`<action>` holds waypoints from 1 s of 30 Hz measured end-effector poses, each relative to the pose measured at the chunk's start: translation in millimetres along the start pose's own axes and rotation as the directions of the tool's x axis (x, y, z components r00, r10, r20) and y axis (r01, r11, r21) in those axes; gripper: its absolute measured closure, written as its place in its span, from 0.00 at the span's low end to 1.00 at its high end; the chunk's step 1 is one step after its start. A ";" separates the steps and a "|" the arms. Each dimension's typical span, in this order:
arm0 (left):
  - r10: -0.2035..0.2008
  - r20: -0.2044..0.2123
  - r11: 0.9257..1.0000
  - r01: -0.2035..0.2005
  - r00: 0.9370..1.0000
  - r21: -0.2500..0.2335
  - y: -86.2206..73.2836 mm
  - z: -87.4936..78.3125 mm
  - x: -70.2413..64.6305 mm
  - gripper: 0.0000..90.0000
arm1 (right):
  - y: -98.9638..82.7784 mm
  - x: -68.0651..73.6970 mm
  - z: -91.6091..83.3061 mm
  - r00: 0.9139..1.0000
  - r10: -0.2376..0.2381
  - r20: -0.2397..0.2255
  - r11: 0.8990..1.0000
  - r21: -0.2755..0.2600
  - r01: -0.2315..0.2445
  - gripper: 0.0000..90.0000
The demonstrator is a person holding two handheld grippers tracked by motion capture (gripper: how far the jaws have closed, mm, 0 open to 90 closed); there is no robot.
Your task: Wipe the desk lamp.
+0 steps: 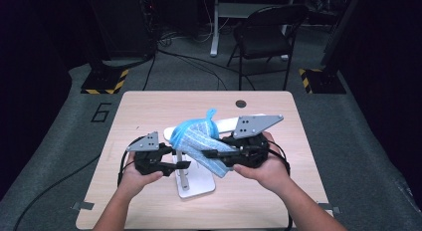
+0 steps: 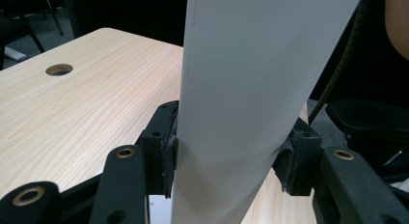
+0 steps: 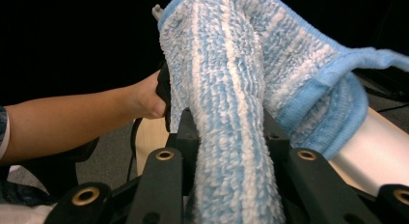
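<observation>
Cloth (image 1: 199,136): blue-and-white terry, draped over the upper part of a white stand near the table's middle; one end hangs to the right and near, a knotted tip pokes up at the far side.
Right gripper (image 1: 211,154): jaws clamped tight on the hanging strip of cloth (in the right gripper view the strip (image 3: 231,137) runs straight down between the pads).
Left gripper (image 1: 185,165): jaws part-way apart, closed around the stand's white upright; in the left gripper view both pads (image 2: 170,151) press its flat sides.
Stand (image 1: 195,183): white, its square base on the table near the near edge, with a metal post rising from it; the long white arm (image 1: 229,124) slants away to the right and far, partly under the cloth.
In the way: the stand's upright sits between the two grippers, and the cloth covers the arm's left end, so the hands work close together, just beside each other.
Table (image 1: 149,104): light wood, bare all round the stand; a round cable hole (image 1: 241,103) lies near the far edge, right of centre.
Edges: the base stands close to the near edge, the forearms crossing that edge; the left, right and far edges lie well apart from the grippers.
Room: open tabletop on the far half and along both sides.
Beyond: a dark folding chair (image 1: 266,32) on the grey floor past the far edge, with cables trailing left of it.
</observation>
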State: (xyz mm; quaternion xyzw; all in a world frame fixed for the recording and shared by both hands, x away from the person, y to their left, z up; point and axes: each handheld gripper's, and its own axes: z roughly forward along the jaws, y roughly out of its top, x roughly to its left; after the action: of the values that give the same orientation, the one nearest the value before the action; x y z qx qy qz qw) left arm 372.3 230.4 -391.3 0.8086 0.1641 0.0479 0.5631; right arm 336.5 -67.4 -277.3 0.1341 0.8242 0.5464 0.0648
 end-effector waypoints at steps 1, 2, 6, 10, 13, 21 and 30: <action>0.000 -0.001 1.000 0.000 1.000 0.001 -0.1 -0.2 -0.1 0.54 | -2.9 -0.1 -0.5 1.000 -0.001 0.001 1.000 -0.002 0.001 0.77; -0.001 -0.004 1.000 0.001 1.000 0.003 -0.1 -0.4 -0.5 0.54 | -5.8 0.1 -1.0 1.000 0.007 -0.001 1.000 -0.003 -0.007 0.77; 0.010 -0.017 1.000 -0.010 1.000 0.006 -0.4 -2.2 -3.3 0.53 | -17.9 1.6 -1.5 1.000 0.024 -0.006 1.000 0.005 -0.024 0.77; 0.018 -0.024 1.000 -0.018 1.000 0.008 -1.7 -2.9 -4.4 0.51 | -29.9 5.6 5.0 1.000 0.013 0.009 0.998 0.057 -0.013 0.77; 0.002 -0.019 1.000 -0.002 1.000 0.000 -4.3 -4.2 -4.9 0.50 | -35.5 5.8 8.4 1.000 0.021 0.014 0.998 0.060 -0.022 0.77; 0.002 -0.018 1.000 -0.002 1.000 0.006 -7.8 -8.3 -4.6 0.50 | -50.5 4.5 9.9 0.999 0.044 0.031 0.997 0.057 -0.045 0.77; -0.017 -0.014 1.000 0.017 1.000 0.004 -14.0 -8.1 -1.2 0.50 | -74.0 2.3 12.6 0.995 0.062 0.076 0.996 0.057 -0.066 0.77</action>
State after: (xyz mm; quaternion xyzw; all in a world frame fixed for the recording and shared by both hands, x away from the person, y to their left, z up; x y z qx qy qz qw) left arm 366.1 241.6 -401.1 0.8078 0.1749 0.0486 0.5608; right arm 326.3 -82.7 -350.1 0.1825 0.8324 0.5181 0.0737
